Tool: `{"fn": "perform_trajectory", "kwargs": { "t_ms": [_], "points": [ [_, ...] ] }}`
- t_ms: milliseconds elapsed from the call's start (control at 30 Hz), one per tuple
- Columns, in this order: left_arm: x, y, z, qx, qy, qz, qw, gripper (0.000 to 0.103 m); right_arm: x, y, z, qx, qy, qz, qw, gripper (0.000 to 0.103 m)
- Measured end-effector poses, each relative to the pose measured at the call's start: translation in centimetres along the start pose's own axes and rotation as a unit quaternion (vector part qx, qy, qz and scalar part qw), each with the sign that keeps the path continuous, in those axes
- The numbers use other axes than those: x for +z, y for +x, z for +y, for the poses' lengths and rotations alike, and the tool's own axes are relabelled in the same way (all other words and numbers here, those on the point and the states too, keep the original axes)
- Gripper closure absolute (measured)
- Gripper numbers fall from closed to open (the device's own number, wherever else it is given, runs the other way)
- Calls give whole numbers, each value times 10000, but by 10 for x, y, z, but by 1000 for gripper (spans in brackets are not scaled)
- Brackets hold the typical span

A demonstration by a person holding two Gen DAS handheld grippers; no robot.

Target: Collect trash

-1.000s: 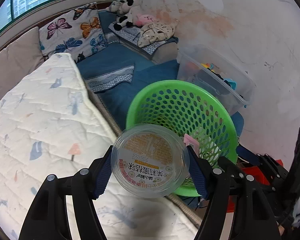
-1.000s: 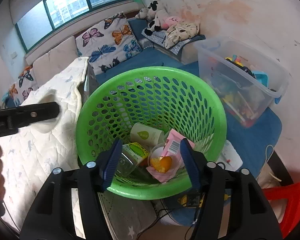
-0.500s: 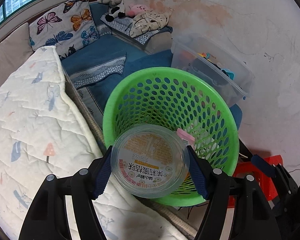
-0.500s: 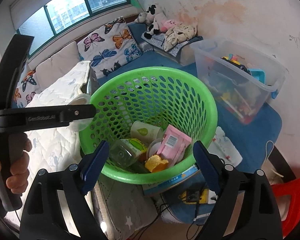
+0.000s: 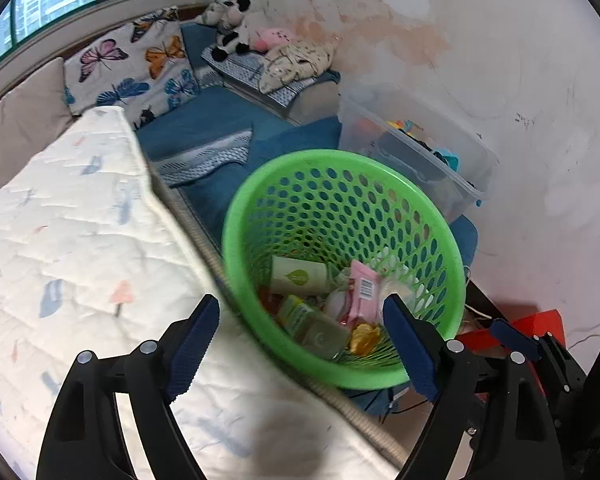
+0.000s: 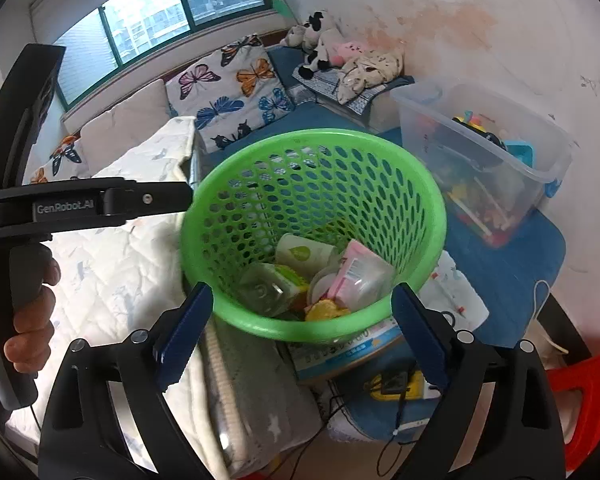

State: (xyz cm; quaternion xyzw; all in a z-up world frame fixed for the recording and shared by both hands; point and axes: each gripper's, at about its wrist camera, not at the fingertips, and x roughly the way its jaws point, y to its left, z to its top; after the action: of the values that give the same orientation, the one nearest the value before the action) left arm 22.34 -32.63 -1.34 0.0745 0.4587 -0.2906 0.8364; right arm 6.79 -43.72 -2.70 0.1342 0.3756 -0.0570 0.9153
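Note:
A green perforated basket (image 5: 444, 224) stands beside the bed; it also shows in the right wrist view (image 6: 204, 200). Inside lie a clear round plastic cup (image 6: 370, 278), a pink carton (image 5: 364, 288), a white cup with a green leaf (image 5: 298, 276), a clear bottle (image 5: 320, 330) and a yellow wrapper (image 5: 364, 338). My left gripper (image 5: 304, 344) is open and empty, above the basket's near rim. My right gripper (image 6: 300, 328) is open and empty at the basket's near rim. The left gripper's body (image 6: 80, 208) shows in the right wrist view.
A white quilted mattress (image 5: 60, 240) lies left of the basket. A clear storage bin of toys (image 5: 416, 148) stands against the wall. Butterfly cushions (image 6: 236, 84) and plush toys (image 6: 340, 56) lie behind. A red stool (image 6: 580, 396) and cables (image 6: 396, 432) are on the floor.
My left gripper opened and let go of the clear round cup, which now lies in the basket. My right gripper opened wider and drew back a little.

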Motion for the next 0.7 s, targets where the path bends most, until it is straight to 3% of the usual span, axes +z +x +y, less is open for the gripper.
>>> {"fn": "perform_trajectory", "kwargs": {
  "t_ms": [300,700],
  "points": [
    [-30,-50,33,358,-138,-326,9987,13,-9,-16,30,57,-245,-108,9996,7],
    [-88,-106,95,1075,-488,-527,9916,10,-23,-28,98,202,-765,-240,9966,4]
  ]
}}
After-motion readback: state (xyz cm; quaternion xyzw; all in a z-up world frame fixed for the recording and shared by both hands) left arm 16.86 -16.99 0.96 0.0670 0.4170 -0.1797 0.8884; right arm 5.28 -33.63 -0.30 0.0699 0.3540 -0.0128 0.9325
